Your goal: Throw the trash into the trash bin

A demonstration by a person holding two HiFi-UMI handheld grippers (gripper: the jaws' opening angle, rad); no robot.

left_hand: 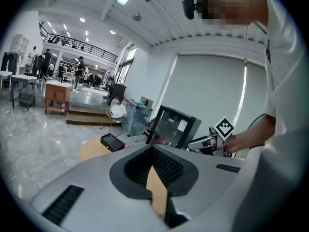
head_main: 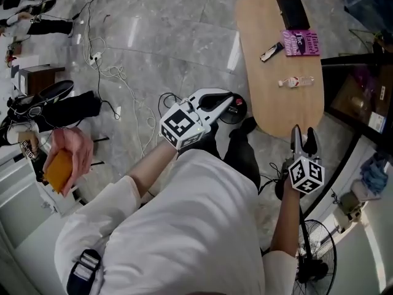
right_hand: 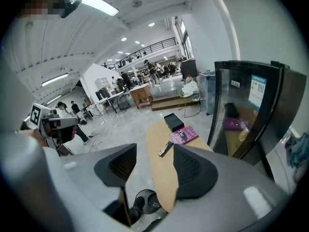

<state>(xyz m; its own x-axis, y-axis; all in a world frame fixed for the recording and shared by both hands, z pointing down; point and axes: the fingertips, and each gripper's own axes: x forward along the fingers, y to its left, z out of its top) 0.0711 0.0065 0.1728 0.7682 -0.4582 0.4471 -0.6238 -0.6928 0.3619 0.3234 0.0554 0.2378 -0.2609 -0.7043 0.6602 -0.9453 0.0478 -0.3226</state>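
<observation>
An oval wooden table (head_main: 270,97) carries a clear plastic bottle (head_main: 296,82), a small black-and-white item (head_main: 271,52), a magenta book (head_main: 301,43) and a black box (head_main: 292,11). A round black bin-like container (head_main: 237,108) stands on the floor at the table's near end. My left gripper (head_main: 232,100) hovers over that container; its jaws are shut, their tips meeting on nothing (left_hand: 153,151). My right gripper (head_main: 304,133) is at the table's near edge, open and empty (right_hand: 154,166). The book (right_hand: 183,135) and box (right_hand: 174,122) lie beyond its jaws.
A black glass-door cabinet (head_main: 362,97) stands right of the table. A floor fan (head_main: 316,257) is at the lower right. Cables (head_main: 116,72) trail over the marble floor. At the left, another person's hand (head_main: 67,155) holds an orange object.
</observation>
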